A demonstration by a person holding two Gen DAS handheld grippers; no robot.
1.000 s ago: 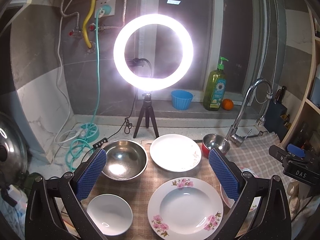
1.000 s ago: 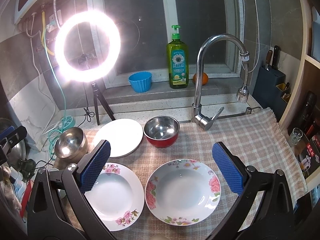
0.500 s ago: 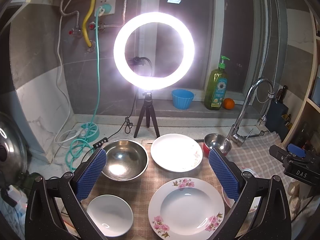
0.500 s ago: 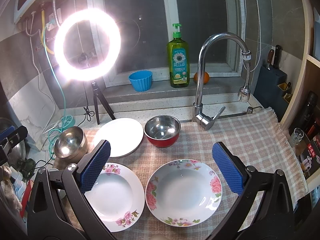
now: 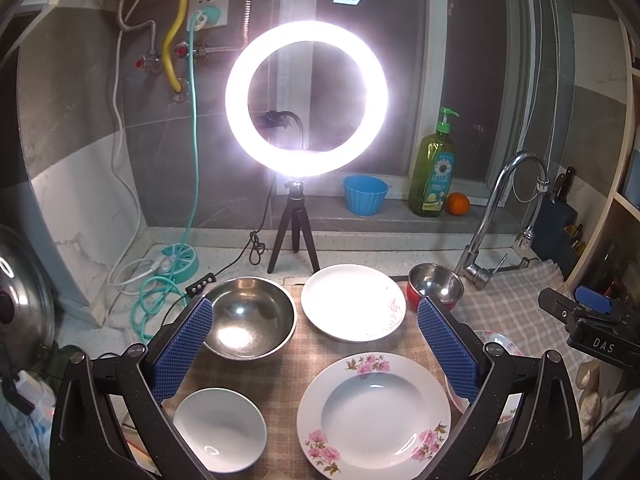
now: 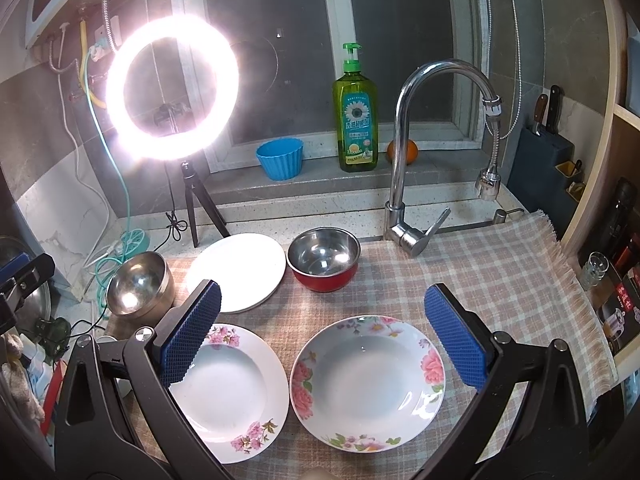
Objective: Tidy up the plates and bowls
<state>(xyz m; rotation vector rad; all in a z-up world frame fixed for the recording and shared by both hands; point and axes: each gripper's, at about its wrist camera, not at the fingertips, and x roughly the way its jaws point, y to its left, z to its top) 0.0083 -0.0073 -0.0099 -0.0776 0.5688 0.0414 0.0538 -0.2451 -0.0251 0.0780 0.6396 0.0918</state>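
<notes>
Left gripper (image 5: pixel 316 344) wide open, empty, above the checked cloth (image 5: pixel 516 312). Right gripper (image 6: pixel 320 336) likewise wide open, empty. Landmark: faucet (image 6: pixel 404 160). Red bowl (image 6: pixel 324 258) just left of its base; white plate (image 6: pixel 238 272) and steel bowl (image 6: pixel 138 284) further left. Two flowered plates (image 6: pixel 368 380) (image 6: pixel 228 394) lie nearer the camera.

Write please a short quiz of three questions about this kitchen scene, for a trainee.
1. True or false: the left gripper holds a plate.
2. What stands beside the plain white plate: A) red bowl with steel inside, B) kettle, C) mug?
3. How many floral plates lie before the right gripper?

Key: 1. False, both grippers are open. 2. A. 3. Two: one with a wide flat rim, one deeper.
</notes>
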